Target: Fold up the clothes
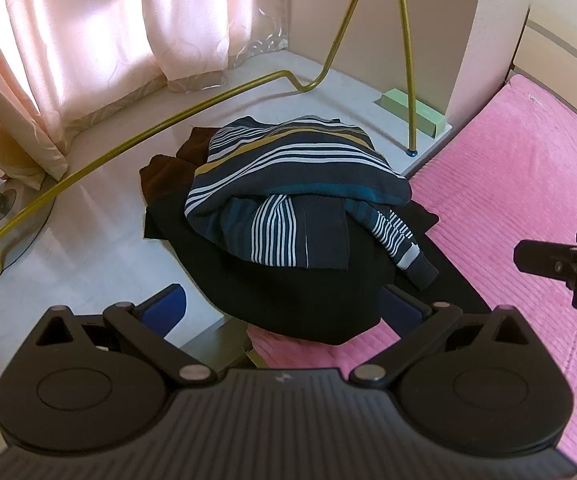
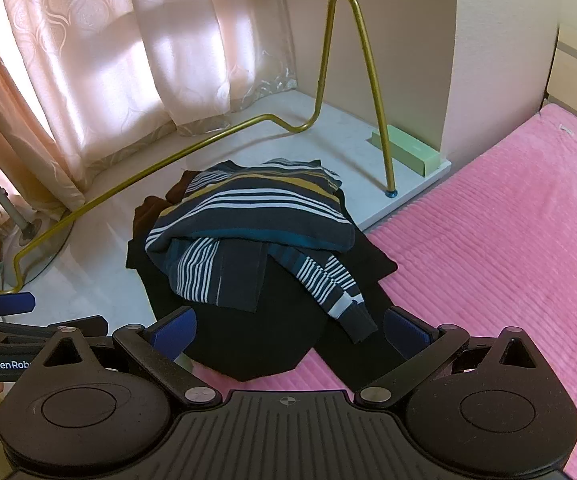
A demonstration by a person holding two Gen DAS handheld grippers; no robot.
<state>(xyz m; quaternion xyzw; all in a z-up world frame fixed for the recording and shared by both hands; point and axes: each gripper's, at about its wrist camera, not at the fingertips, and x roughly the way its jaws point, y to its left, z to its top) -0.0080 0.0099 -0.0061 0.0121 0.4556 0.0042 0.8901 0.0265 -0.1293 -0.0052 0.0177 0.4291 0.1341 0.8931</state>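
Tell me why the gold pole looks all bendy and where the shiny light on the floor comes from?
In the left wrist view, the fisheye lens curves the thin gold metal rack tube, and daylight through the pale pink curtain makes glare on the glossy white floor. In the right wrist view, same bending and glare; corners go dark, and the pile's black cloth loses detail.

Both views were taken from the wrists, angled steeply downward and forward from close above. The same pile of clothes, pink bed edge and curtained corner were shared, the right view shifted slightly rightward.
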